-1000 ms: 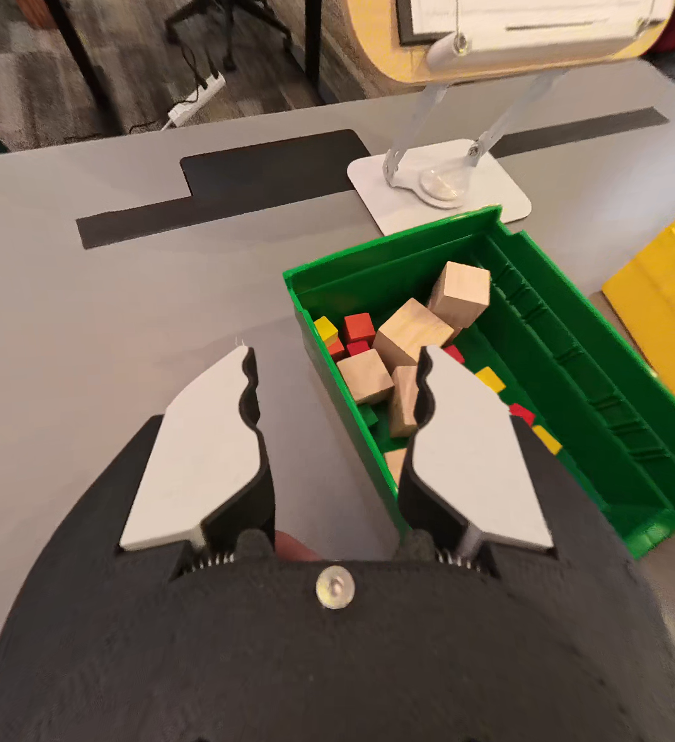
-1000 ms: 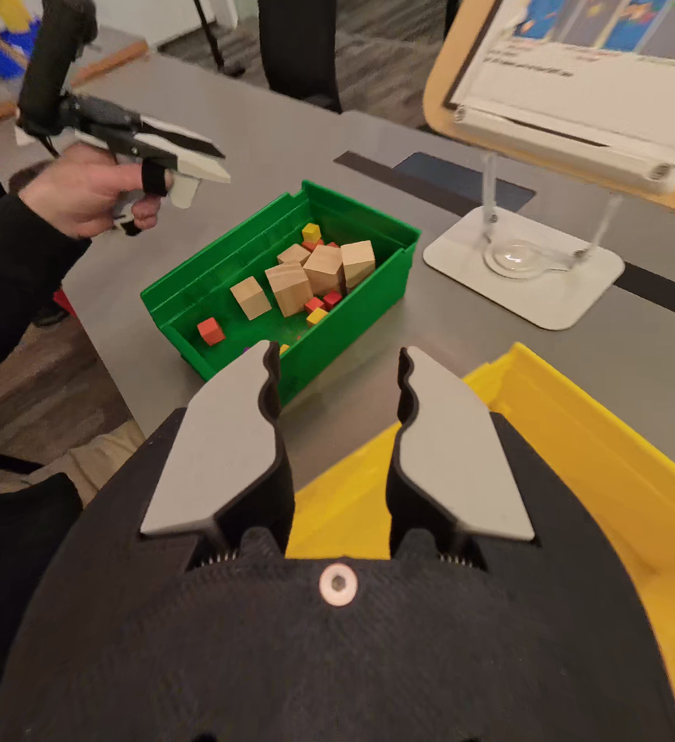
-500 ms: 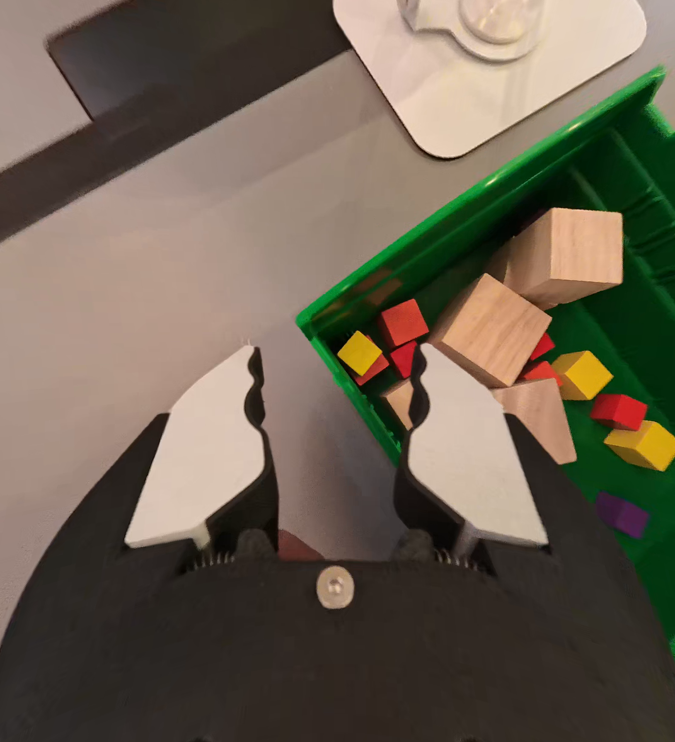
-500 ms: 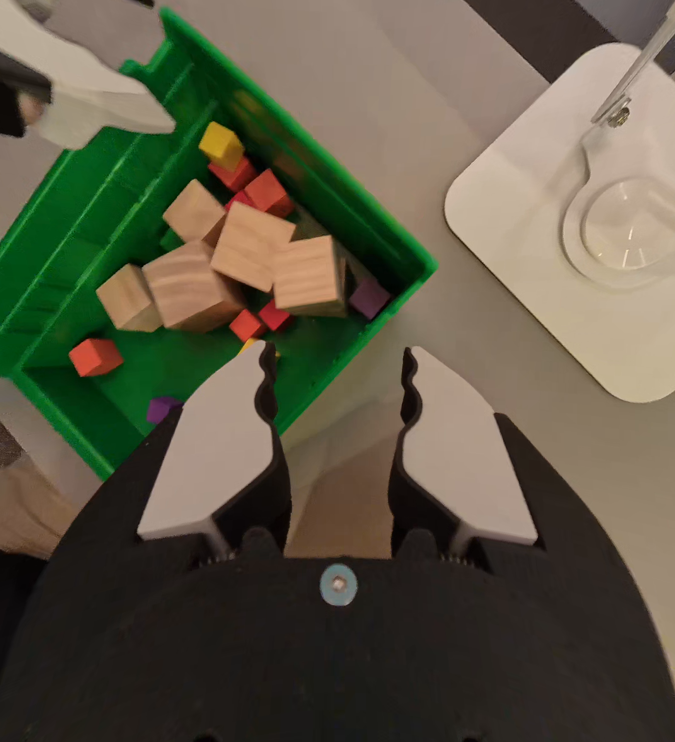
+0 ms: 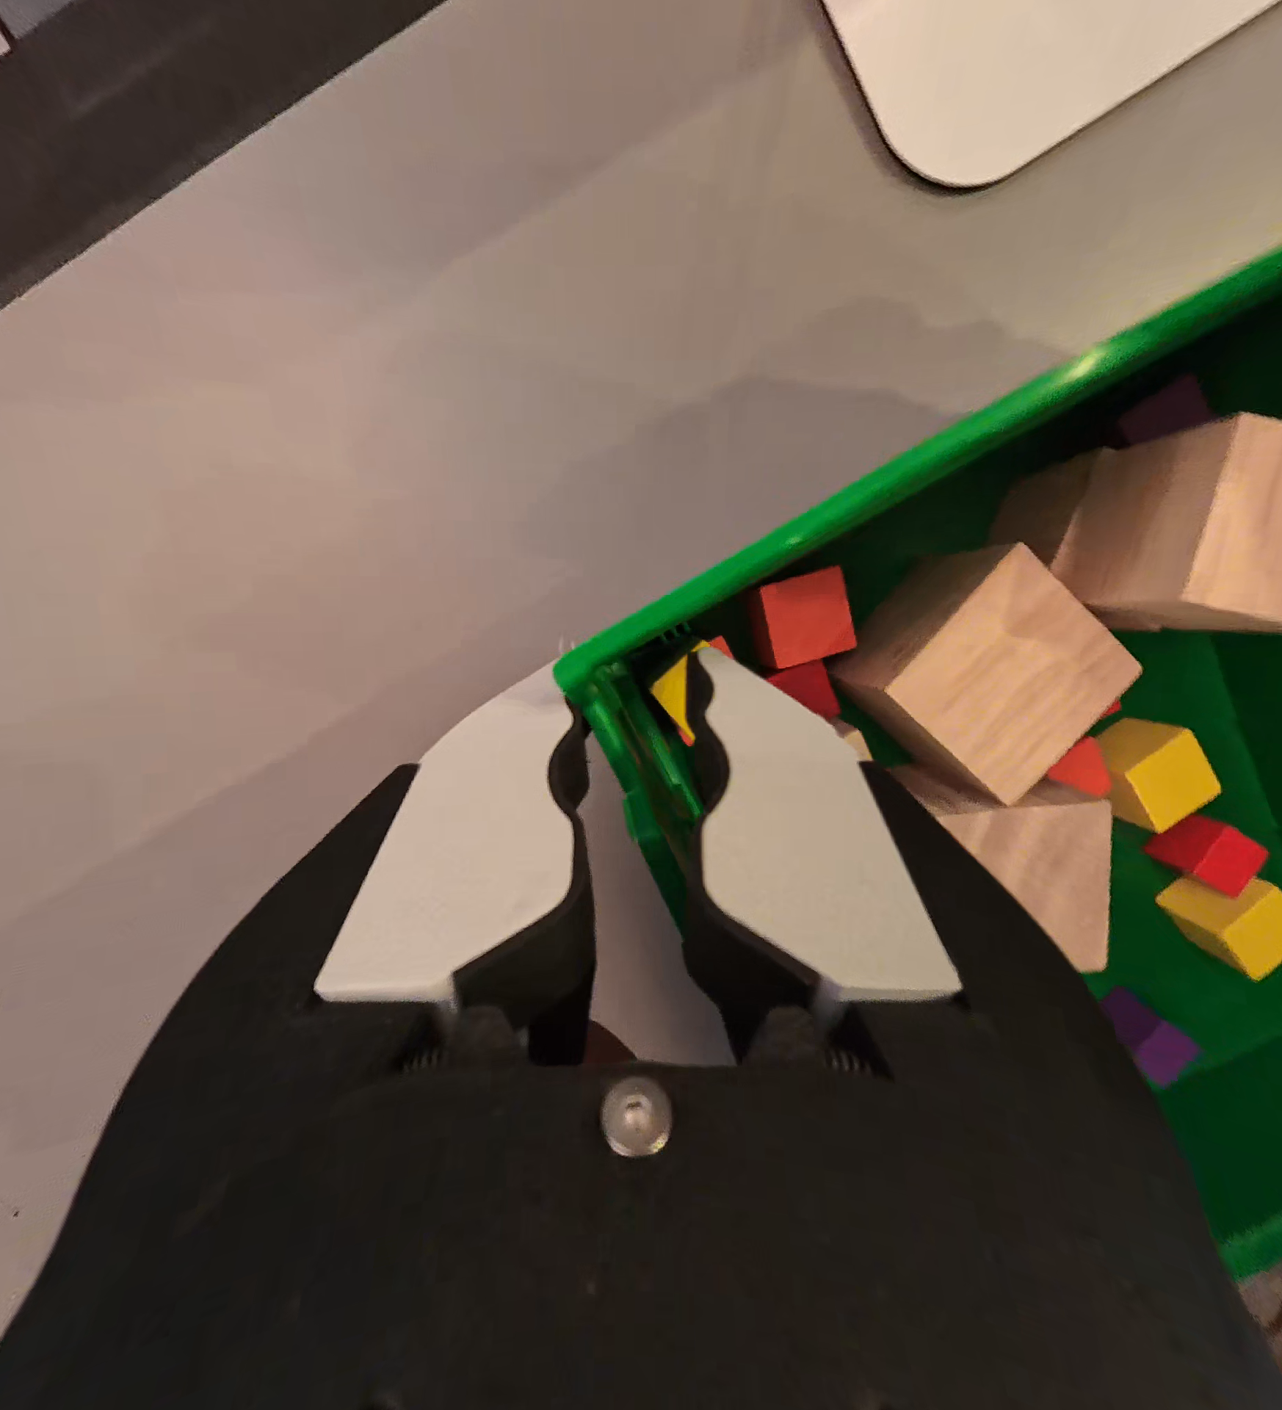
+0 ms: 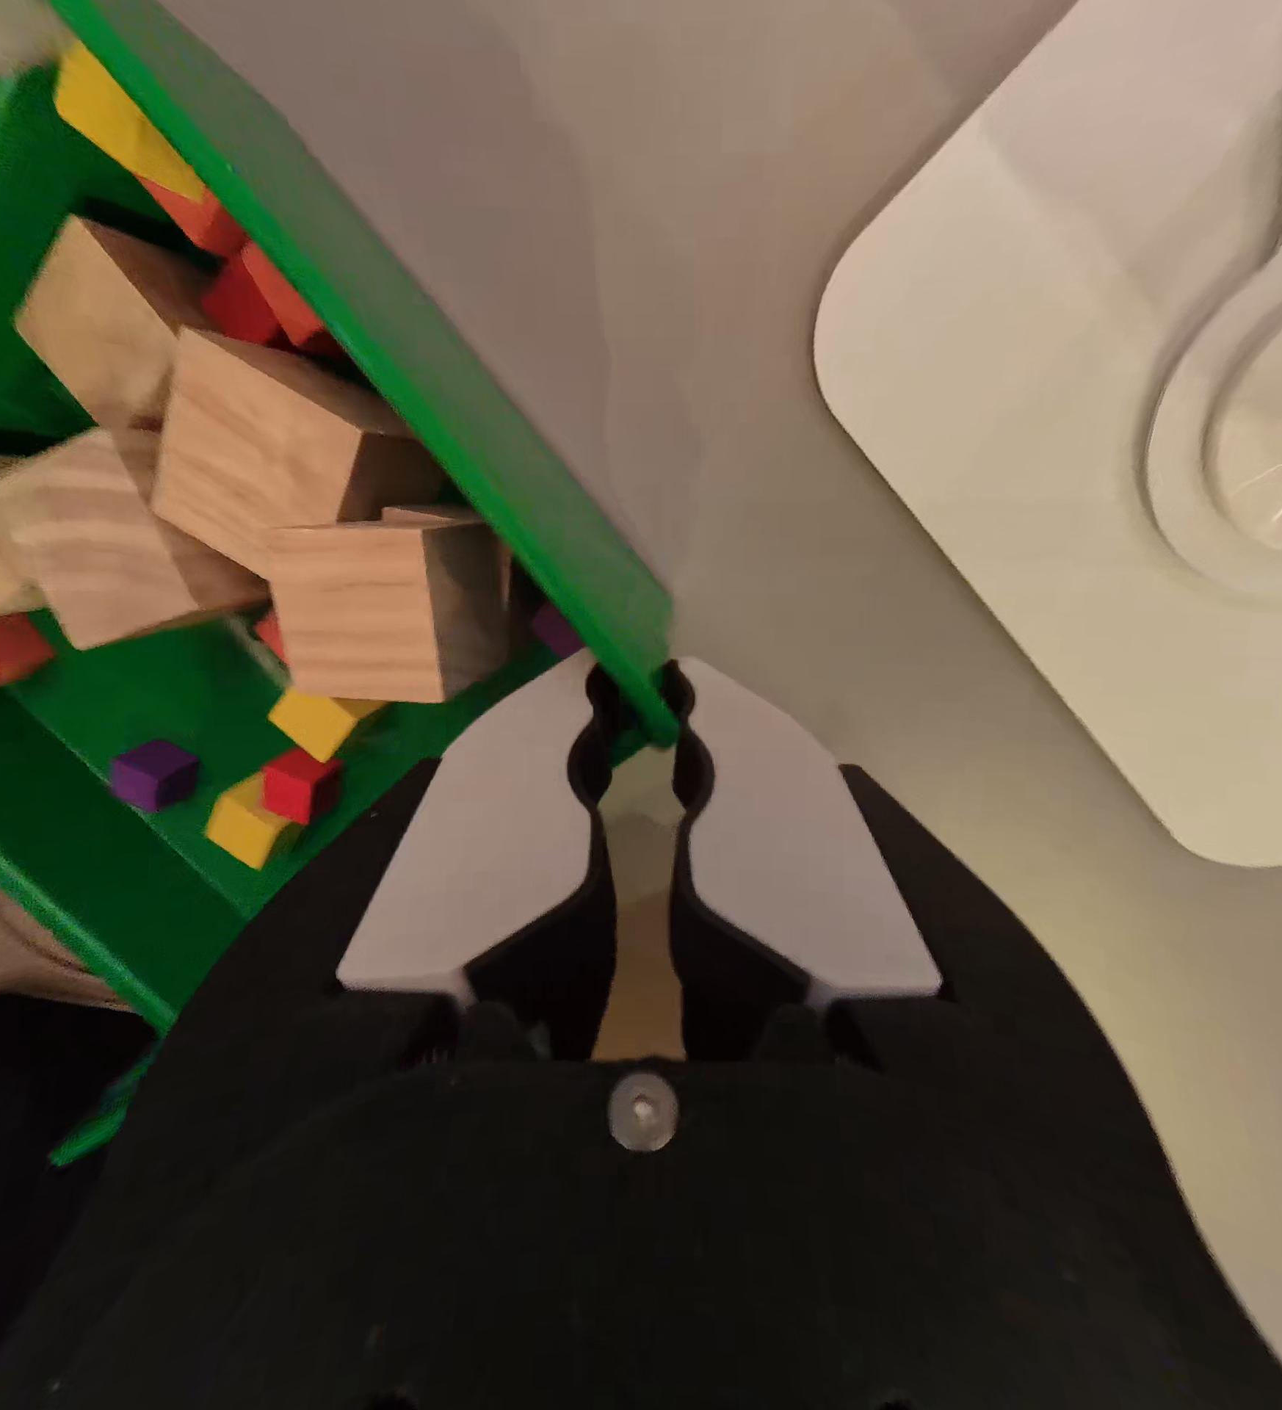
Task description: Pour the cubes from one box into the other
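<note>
Green box [image 5: 890, 488] sits on a wide, pale grey table [image 5: 279, 473] that fills most of both views; a dark strip [image 5: 127, 99] runs across the table at its far side in the left wrist view, and a white rounded base plate [image 6: 1042, 458] with a clear moulded dome on it lies on the table just beyond the box. Nothing of the room past the tabletop shows clearly. Inside the box lie several large pale wooden cubes [image 5: 981, 671] heaped together against the far wall, with small red, yellow and purple cubes [image 5: 1233, 927] scattered around and under them on the green floor. The left gripper [image 5: 638, 690] is nearly closed over one corner of the box, one finger outside the wall and one inside among the cubes. The right gripper [image 6: 634, 698] is likewise pinched on the neighbouring corner of the same far wall, its fingertips clamping the green rim.
</note>
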A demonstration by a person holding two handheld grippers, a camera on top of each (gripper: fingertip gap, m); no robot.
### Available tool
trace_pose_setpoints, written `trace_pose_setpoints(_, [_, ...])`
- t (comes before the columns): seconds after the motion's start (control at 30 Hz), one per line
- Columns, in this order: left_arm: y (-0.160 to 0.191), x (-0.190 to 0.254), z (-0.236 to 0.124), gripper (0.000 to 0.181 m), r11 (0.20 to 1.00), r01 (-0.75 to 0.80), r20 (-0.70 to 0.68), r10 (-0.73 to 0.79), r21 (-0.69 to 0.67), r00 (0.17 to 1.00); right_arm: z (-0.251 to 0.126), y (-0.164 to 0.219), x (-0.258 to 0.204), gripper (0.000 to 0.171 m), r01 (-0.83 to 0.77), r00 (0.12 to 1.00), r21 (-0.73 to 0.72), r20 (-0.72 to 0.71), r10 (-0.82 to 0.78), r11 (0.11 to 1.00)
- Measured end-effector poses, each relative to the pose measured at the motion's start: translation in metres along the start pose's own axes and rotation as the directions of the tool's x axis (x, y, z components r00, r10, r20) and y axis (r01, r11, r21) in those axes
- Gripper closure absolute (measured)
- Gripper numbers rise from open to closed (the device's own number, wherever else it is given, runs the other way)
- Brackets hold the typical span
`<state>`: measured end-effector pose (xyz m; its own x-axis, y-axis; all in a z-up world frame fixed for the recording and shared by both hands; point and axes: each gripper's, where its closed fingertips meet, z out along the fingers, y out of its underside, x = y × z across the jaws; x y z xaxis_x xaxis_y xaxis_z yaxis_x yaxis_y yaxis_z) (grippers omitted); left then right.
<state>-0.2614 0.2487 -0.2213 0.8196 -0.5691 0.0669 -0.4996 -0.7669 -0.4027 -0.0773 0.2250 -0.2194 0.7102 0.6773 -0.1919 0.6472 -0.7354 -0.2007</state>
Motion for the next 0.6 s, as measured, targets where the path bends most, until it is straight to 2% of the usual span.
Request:
trace_pose_setpoints(0.1, [-0.007, -0.008, 0.003, 0.173, 1.0, 0.025, 0.027, -0.026, 0.012, 0.999, 0.003, 0.001, -0.002, 0.166, 0.039, 0.999, -0.008, 0.019, -0.039, 0.999])
trace_pose_setpoints(0.23, [-0.016, -0.009, 0.004, 0.175, 1.0, -0.001, 0.046, 0.001, -0.007, 0.999, 0.005, -0.001, -0.007, 0.164, 0.003, 0.996, 0.016, 0.088, -0.004, 1.0])
trace_pose_setpoints(0.4, [-0.027, -0.006, 0.001, 0.176, 0.998, -0.065, 0.075, 0.067, -0.026, 0.995, 0.004, 0.005, -0.004, 0.167, 0.078, 0.997, -0.018, 0.023, -0.077, 0.997])
trace_pose_setpoints(0.6, [-0.037, 0.011, -0.007, 0.177, 0.993, -0.113, 0.042, 0.113, -0.022, 0.993, -0.009, 0.023, -0.007, 0.167, 0.076, 0.996, 0.0, 0.056, -0.076, 0.997])
